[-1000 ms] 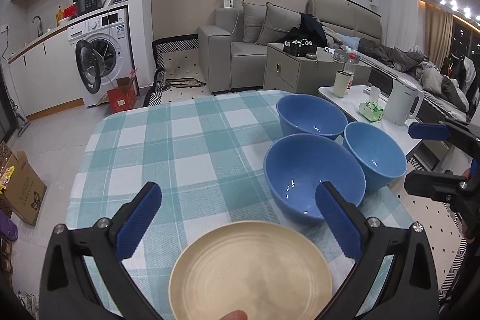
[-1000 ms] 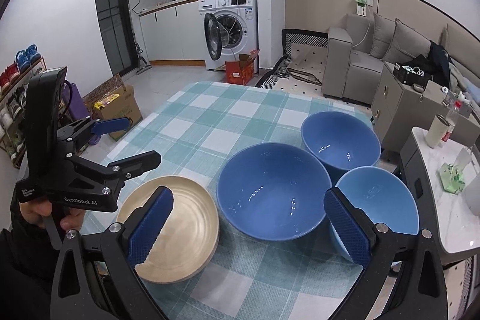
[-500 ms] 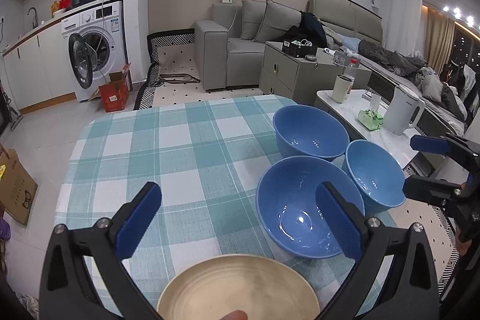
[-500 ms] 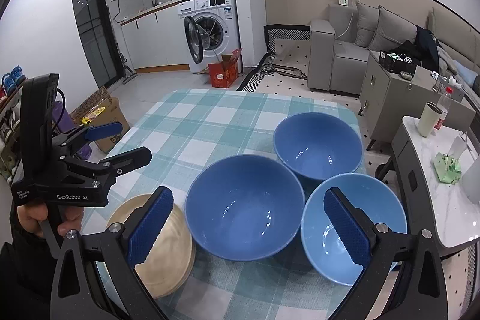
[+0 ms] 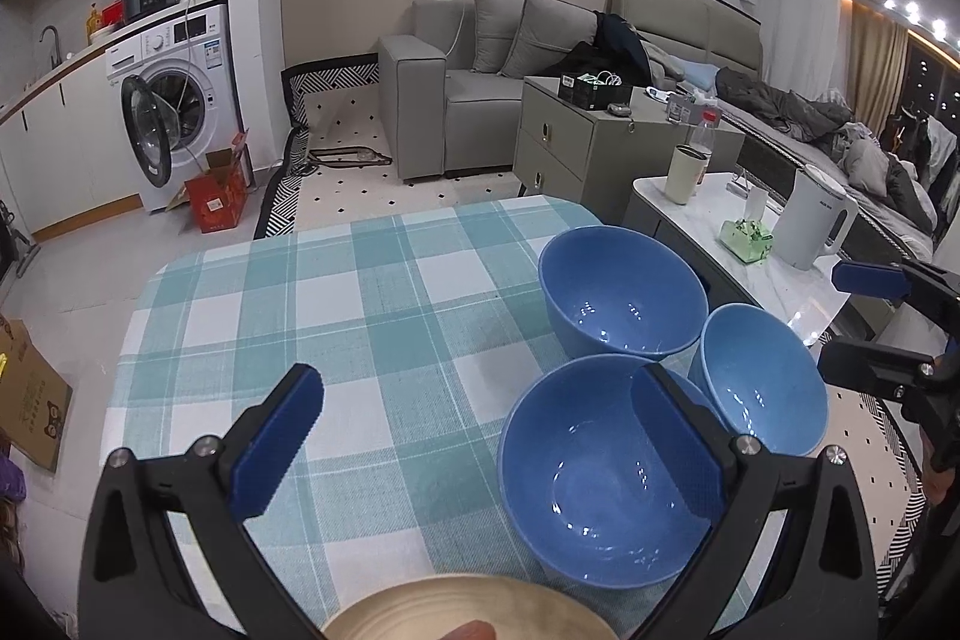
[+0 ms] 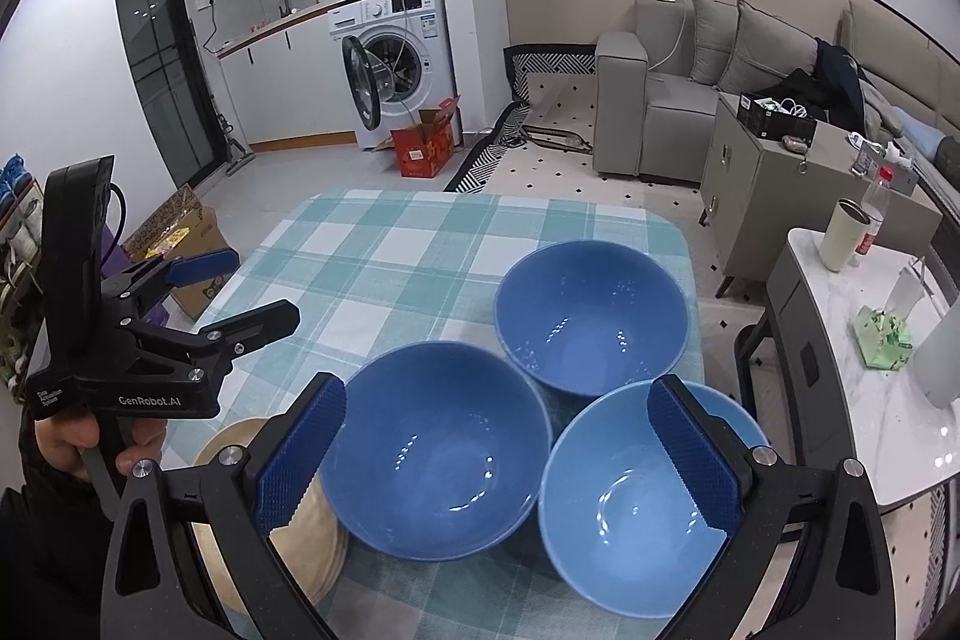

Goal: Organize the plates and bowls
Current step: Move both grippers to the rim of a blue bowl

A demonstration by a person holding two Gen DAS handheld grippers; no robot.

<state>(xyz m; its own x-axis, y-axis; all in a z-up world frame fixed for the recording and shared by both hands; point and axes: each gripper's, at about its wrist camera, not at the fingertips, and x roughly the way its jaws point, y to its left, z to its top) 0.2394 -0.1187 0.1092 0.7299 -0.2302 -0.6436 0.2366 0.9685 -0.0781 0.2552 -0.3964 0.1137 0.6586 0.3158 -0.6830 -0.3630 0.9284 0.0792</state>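
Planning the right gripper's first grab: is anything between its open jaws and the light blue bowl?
Nothing visible is. The right gripper hangs open above the light blue bowl, whose rim is bare. The big dark blue bowl sits close beside it, toward the beige plate, not across the approach.

The beige plate [image 5: 468, 617] is cut off below; its far side perhaps sits under the hand-held gripper [image 6: 498, 454].
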